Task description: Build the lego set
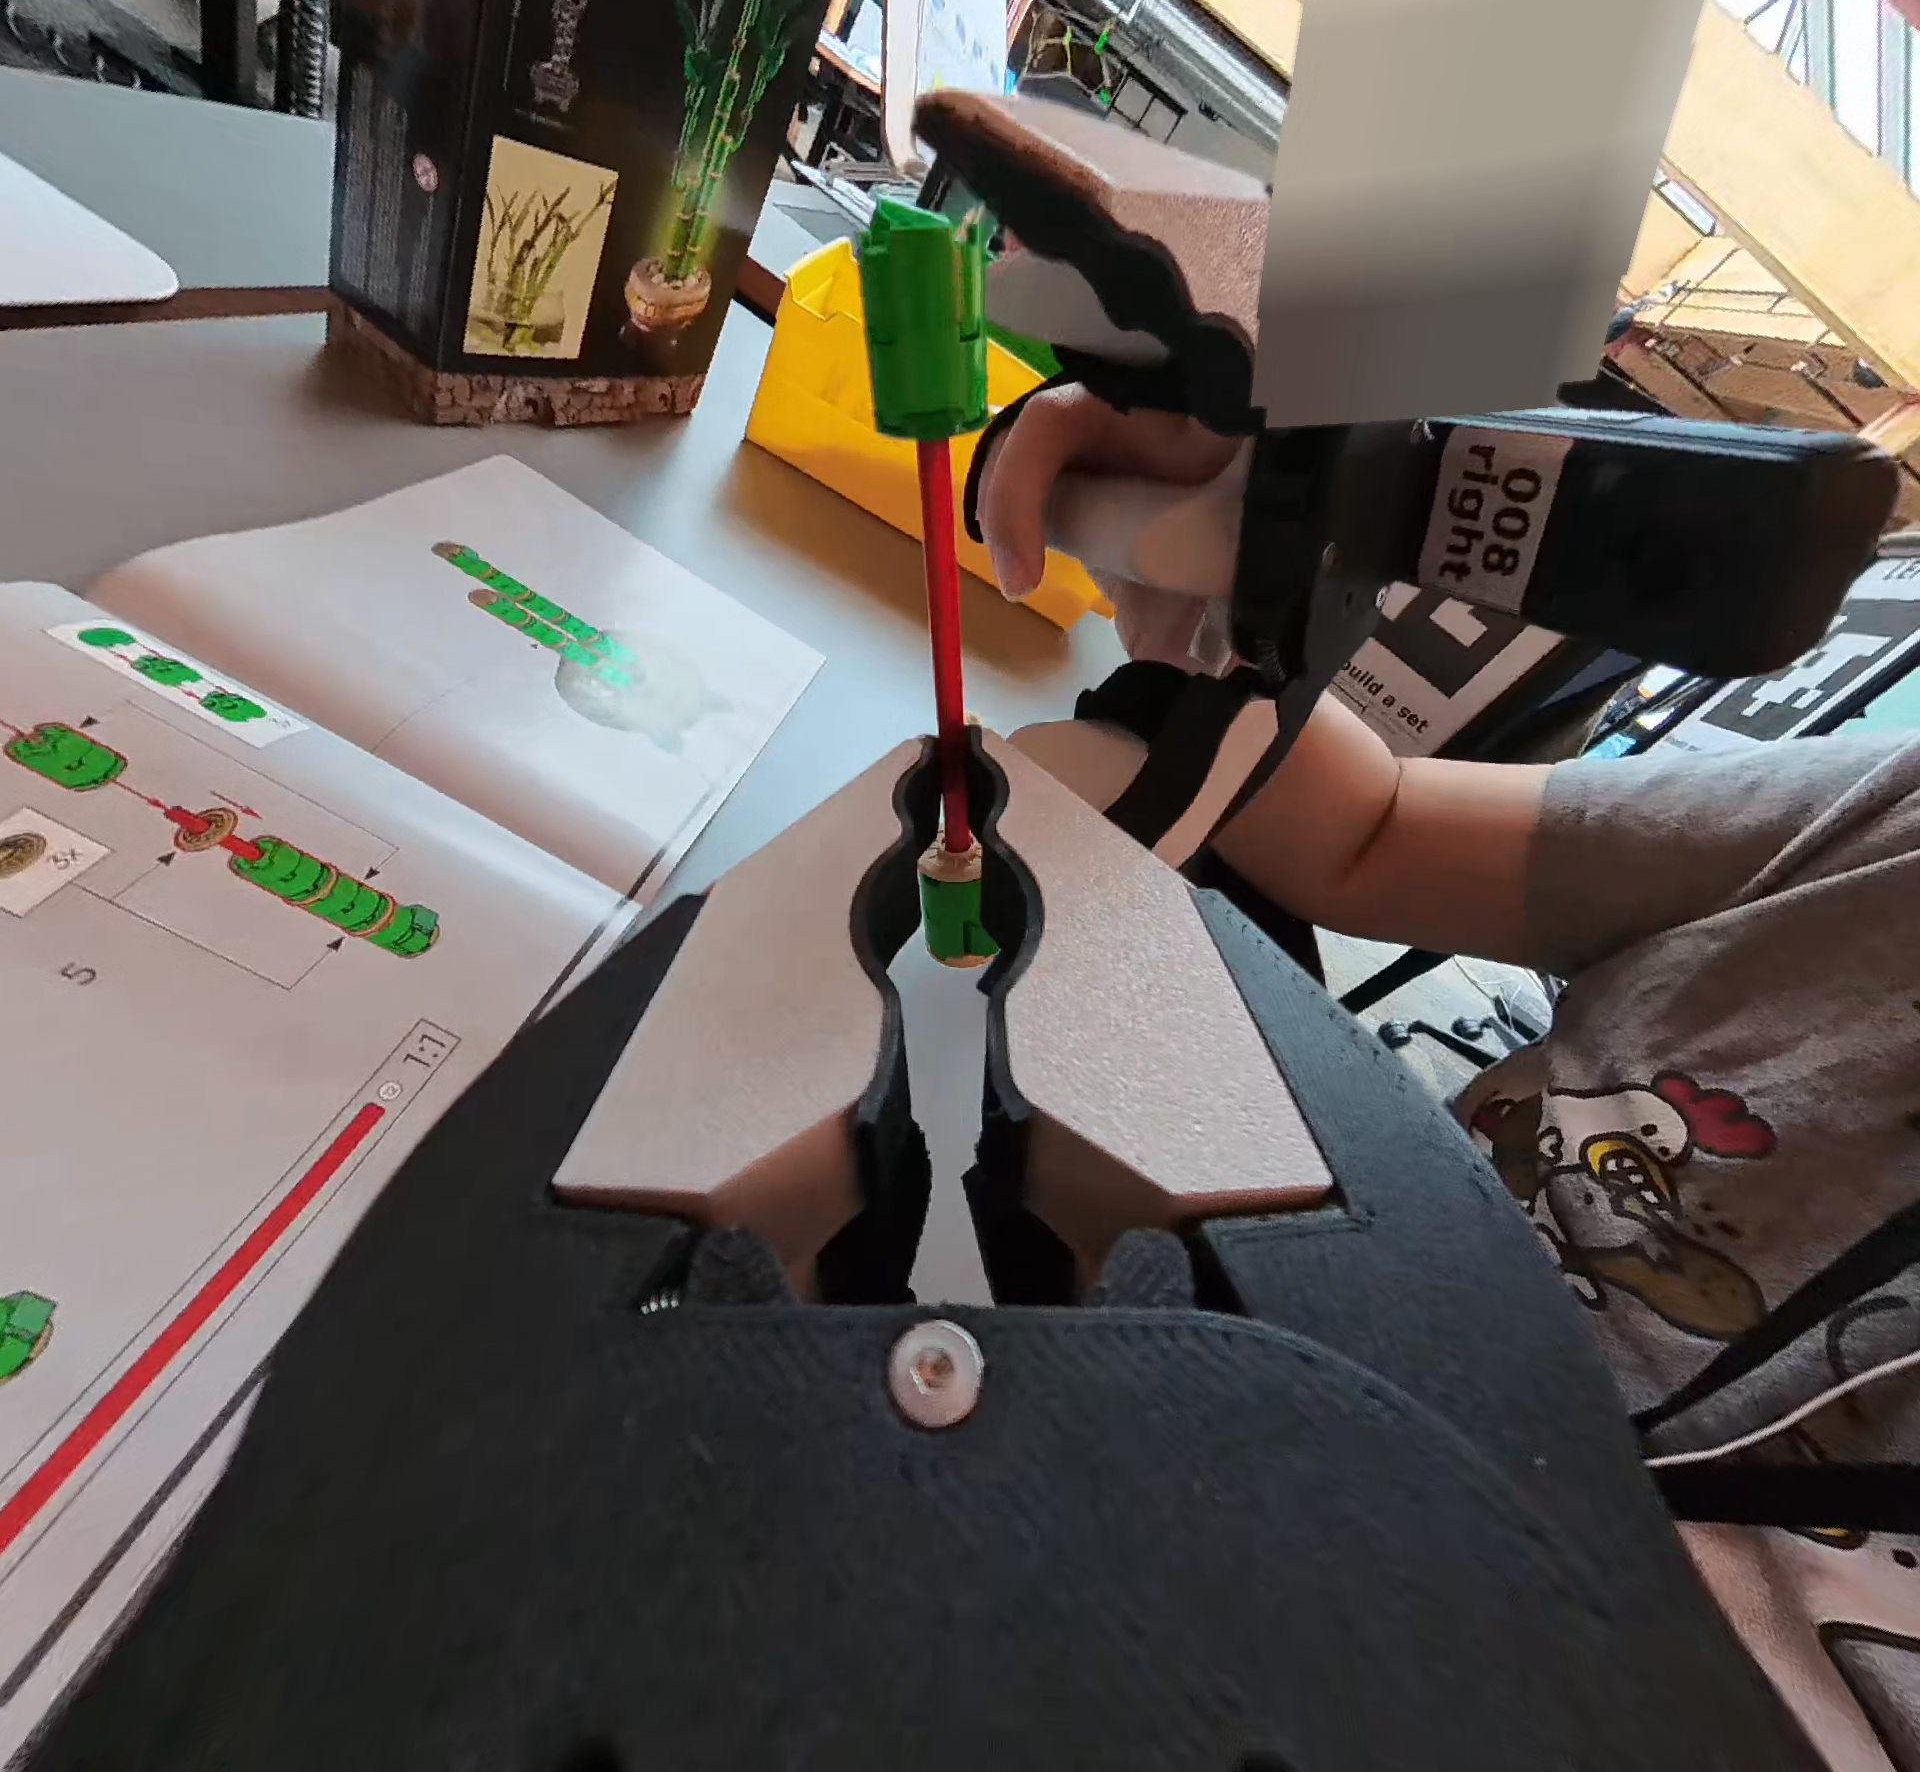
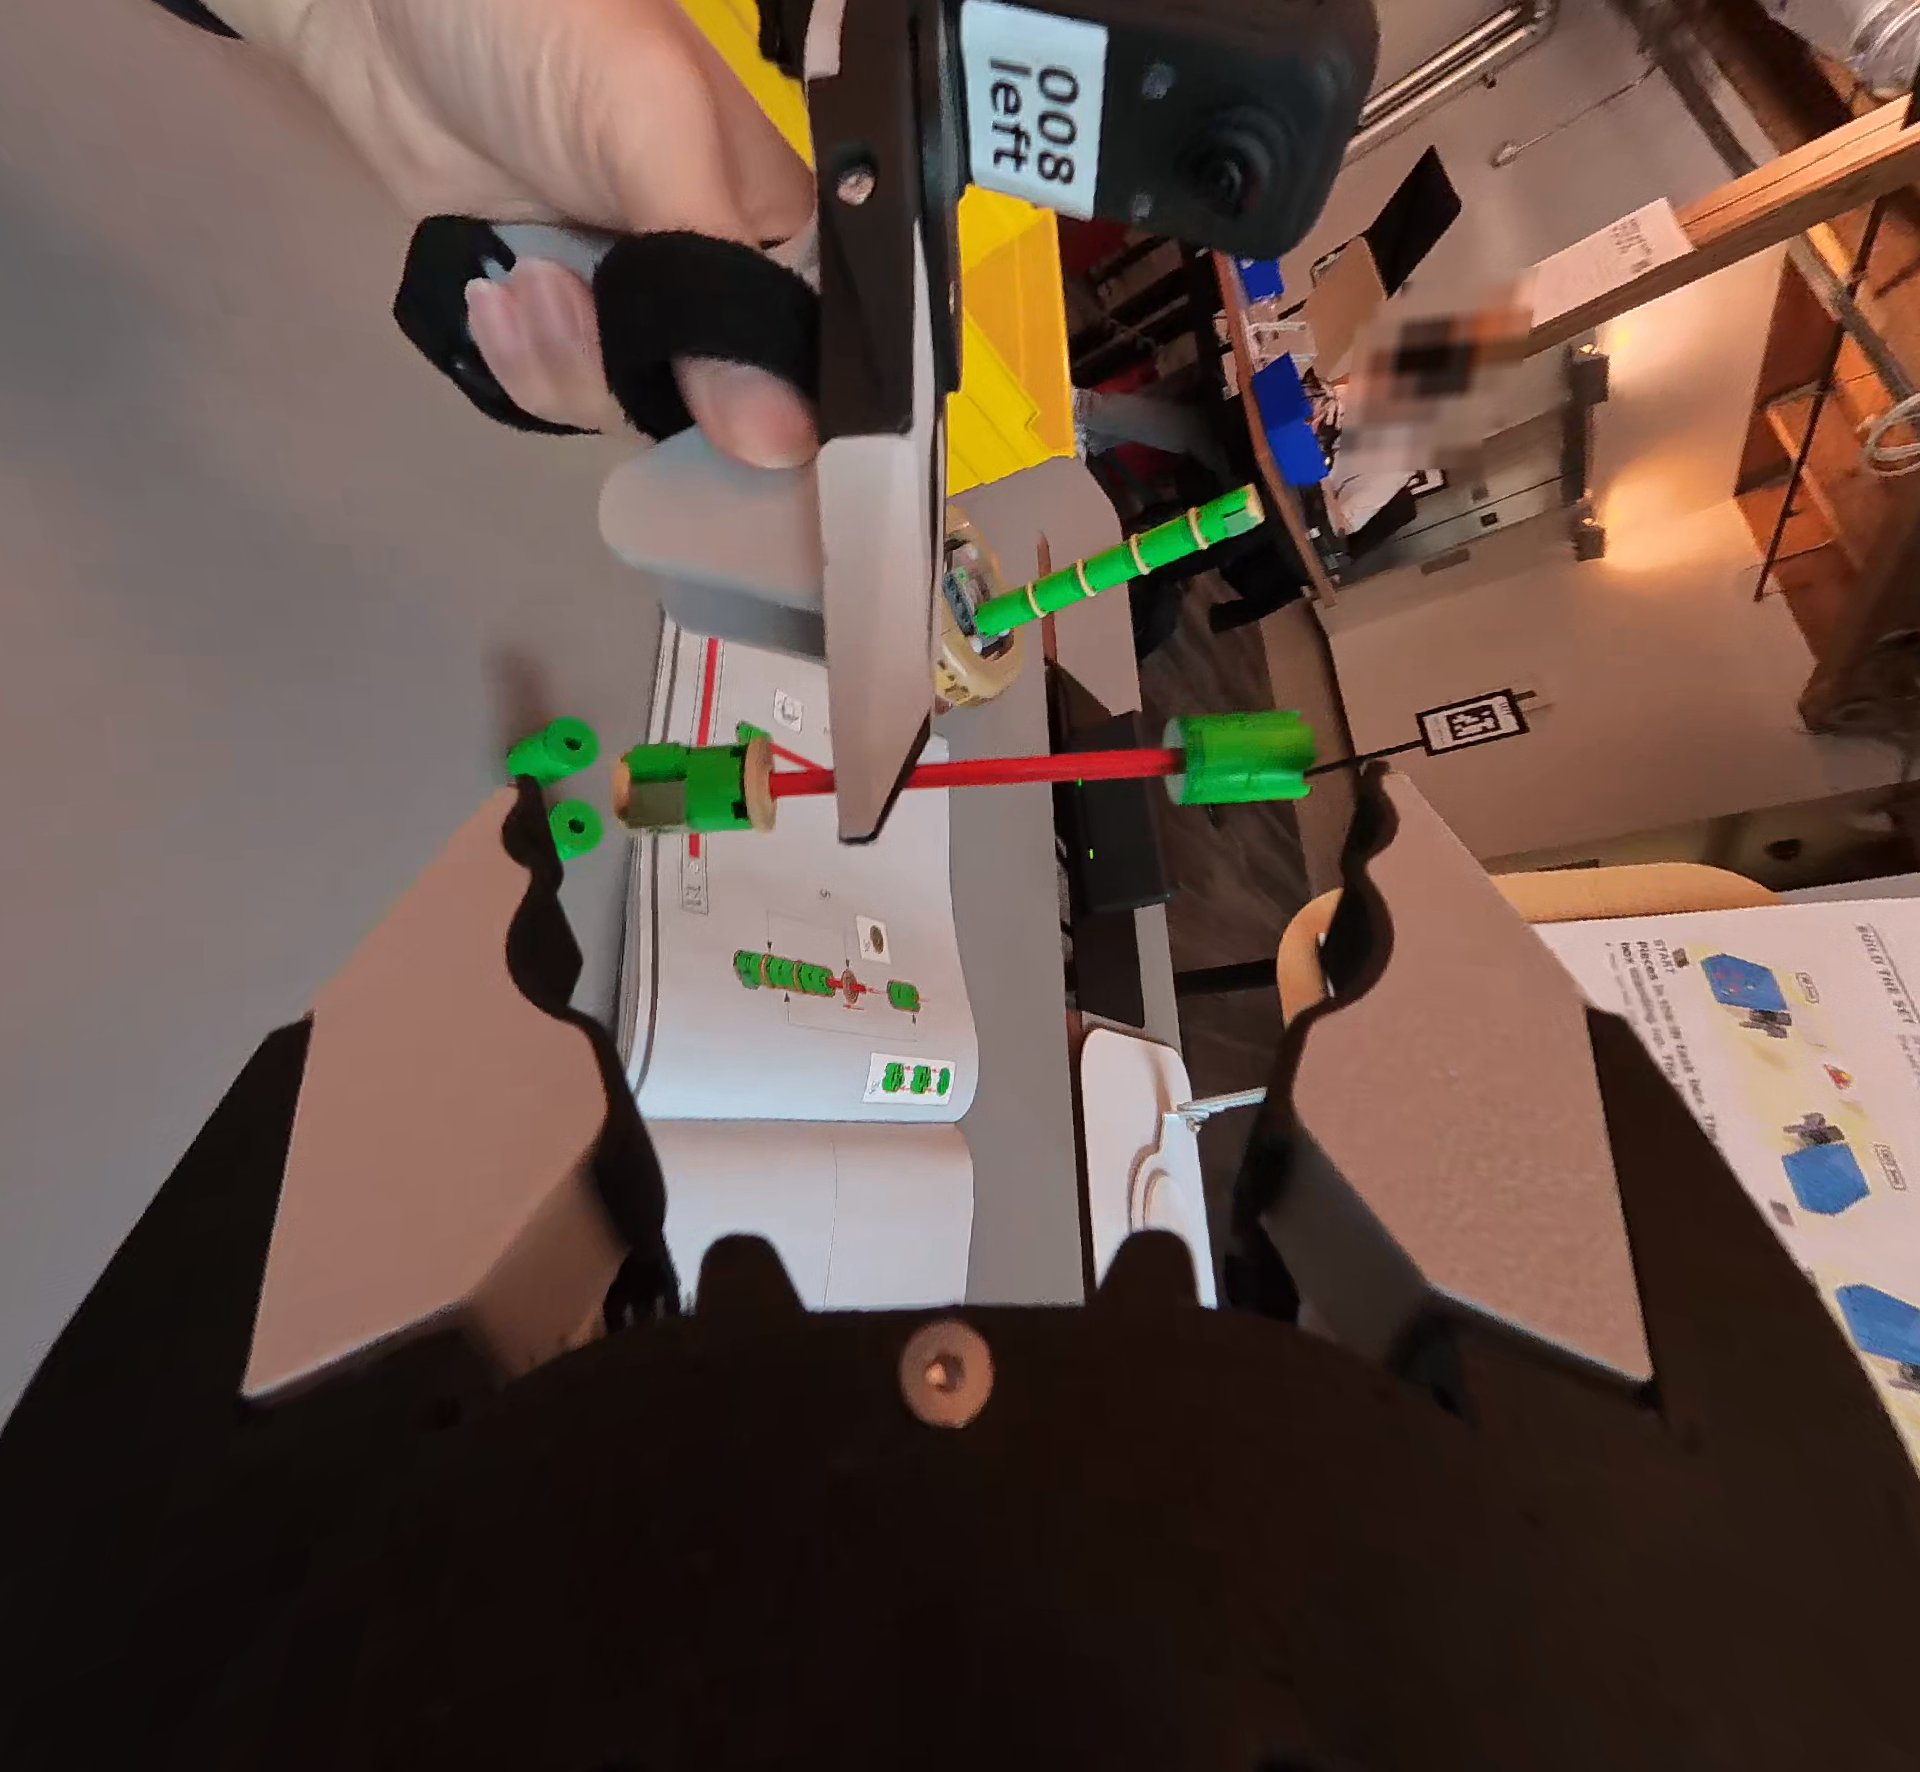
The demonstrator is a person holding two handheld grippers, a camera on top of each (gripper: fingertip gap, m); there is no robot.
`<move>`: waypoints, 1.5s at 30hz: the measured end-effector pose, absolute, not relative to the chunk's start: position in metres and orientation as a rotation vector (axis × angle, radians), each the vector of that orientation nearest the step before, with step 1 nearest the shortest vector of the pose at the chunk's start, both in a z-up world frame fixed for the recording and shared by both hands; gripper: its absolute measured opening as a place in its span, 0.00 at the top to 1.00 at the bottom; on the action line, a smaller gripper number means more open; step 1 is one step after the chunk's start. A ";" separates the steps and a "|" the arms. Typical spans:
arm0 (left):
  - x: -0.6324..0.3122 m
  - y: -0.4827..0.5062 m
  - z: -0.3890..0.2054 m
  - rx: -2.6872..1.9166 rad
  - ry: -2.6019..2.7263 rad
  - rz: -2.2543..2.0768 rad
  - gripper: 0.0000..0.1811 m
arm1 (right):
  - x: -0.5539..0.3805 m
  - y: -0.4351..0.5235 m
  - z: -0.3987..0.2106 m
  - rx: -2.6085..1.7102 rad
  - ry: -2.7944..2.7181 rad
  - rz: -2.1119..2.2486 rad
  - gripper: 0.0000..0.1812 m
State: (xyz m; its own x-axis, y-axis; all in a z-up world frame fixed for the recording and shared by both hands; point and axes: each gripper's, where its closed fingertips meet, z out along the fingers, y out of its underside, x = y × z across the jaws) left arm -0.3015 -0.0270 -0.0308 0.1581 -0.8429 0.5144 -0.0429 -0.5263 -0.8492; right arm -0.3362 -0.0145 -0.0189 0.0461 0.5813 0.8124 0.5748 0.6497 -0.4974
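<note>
Above the open instruction booklet (image 1: pixel 312 839), the left gripper (image 1: pixel 951 766) pinches a red axle (image 1: pixel 943 600) bearing a green cylinder (image 1: pixel 925 320) at its far end, while the right gripper (image 2: pixel 945 849) gapes wide, holding nothing.

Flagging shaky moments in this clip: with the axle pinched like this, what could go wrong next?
1. The left tongs pinch only the thin axle at their tips; pushing the sleeve at its far end could pivot or slip it.
2. The right tongs are open, so nothing holds the sleeve; it might slide off.
3. Two loose green pieces lie by the right tongs and could be knocked.
</note>
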 end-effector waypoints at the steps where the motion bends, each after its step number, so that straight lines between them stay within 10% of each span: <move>1: -0.301 -0.028 -0.032 -1.737 0.862 -1.437 0.99 | -0.337 -0.015 -0.017 -0.969 -1.598 0.017 0.20; 45: -0.292 -0.036 -0.040 -1.812 0.879 -1.465 0.99 | -0.339 -0.007 -0.039 -1.136 -1.623 0.068 0.18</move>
